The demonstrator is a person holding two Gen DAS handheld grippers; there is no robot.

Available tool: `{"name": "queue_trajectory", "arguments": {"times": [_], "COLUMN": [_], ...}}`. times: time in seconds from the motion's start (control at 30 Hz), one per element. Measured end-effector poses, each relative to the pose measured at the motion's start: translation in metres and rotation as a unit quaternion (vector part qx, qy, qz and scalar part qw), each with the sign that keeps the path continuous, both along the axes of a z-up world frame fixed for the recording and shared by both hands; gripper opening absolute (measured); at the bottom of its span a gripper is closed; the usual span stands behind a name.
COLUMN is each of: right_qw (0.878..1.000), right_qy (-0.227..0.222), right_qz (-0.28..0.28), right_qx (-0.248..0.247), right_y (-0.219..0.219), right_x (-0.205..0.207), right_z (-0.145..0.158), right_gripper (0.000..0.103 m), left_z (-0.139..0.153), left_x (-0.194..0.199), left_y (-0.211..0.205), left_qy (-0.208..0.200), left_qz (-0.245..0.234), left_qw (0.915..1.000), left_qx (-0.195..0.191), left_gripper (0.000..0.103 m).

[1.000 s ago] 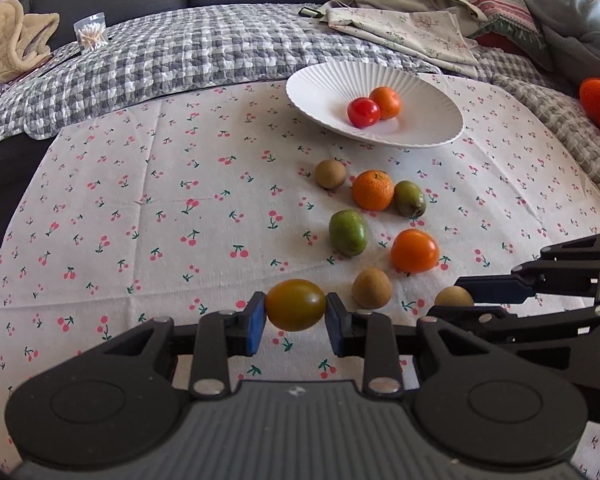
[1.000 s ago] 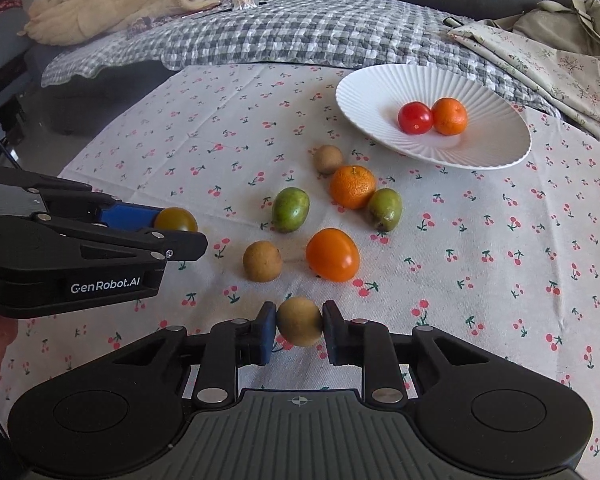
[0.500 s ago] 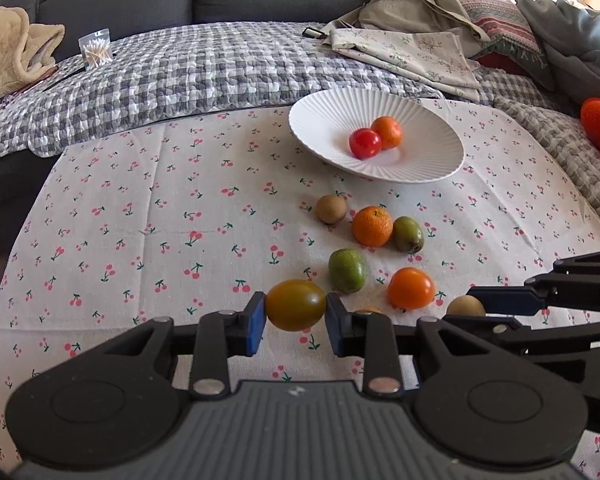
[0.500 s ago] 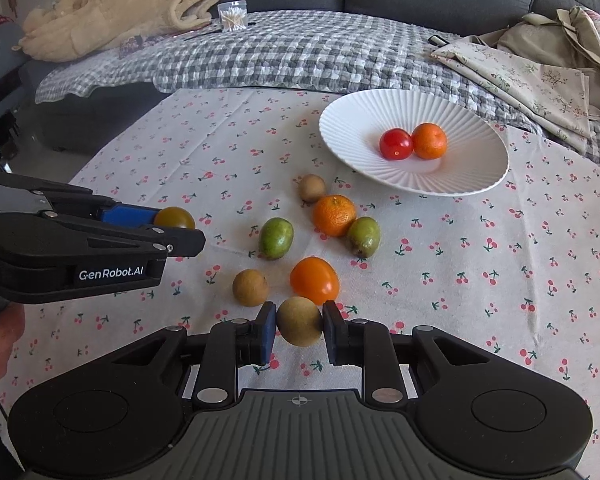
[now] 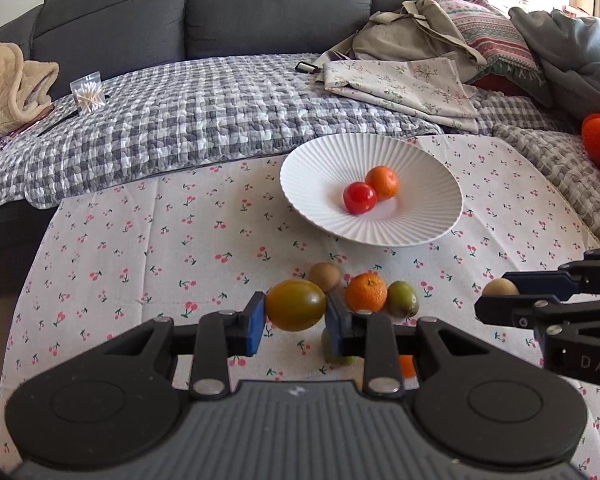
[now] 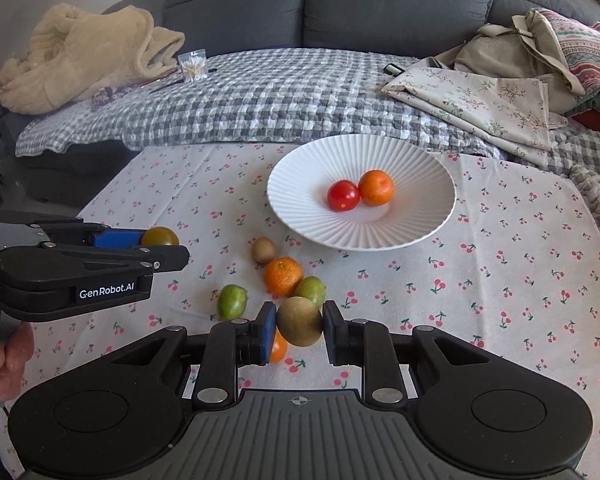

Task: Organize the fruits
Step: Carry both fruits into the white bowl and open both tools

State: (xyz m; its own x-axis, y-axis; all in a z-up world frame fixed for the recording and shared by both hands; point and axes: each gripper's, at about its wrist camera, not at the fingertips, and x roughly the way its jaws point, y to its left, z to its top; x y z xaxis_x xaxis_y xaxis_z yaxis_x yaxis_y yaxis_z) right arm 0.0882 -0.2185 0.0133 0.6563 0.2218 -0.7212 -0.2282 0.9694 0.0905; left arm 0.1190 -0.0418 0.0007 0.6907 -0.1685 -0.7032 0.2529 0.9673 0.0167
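Olive-brown tomato [image 5: 295,310] sits pinched in the left gripper [image 5: 295,316]; beside it, the right gripper [image 6: 299,327] pinches a kiwi [image 6: 299,326]. Both hover above the cloth, white plate [image 6: 420,168] lying ahead, slightly rightward, roughly equally near.

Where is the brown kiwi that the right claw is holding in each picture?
Left wrist view: the kiwi peeks out at the far right, in the right claw.
Right wrist view: kiwi at bottom centre, between the pads.
Shared landmark: the white plate.
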Motion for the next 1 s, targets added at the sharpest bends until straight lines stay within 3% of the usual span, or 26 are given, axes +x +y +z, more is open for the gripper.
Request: {"name": "queue_trajectory", "arguments": {"times": [0.47, 1.0], "right_qw": [0.999, 0.997], "right_qy": [-0.014, -0.02], "right_qz": [-0.049, -0.069], "right_qx": [-0.007, 0.0], "right_y": [-0.033, -0.047], "right_x": [0.036, 0.084], "right_z": [0.005, -0.014], "right_gripper": [0.024, 0.024], "left_z": [-0.009, -0.031], "left_x": [0.044, 0.084], "left_y": [-0.024, -0.065], "left_qy": [-0.026, -0.048], "left_qz": [-0.005, -0.073], "left_qw": [0.9996, 0.9961], "left_qx": [-0.012, 0.013], "left_gripper": [0.03, 0.03]}}
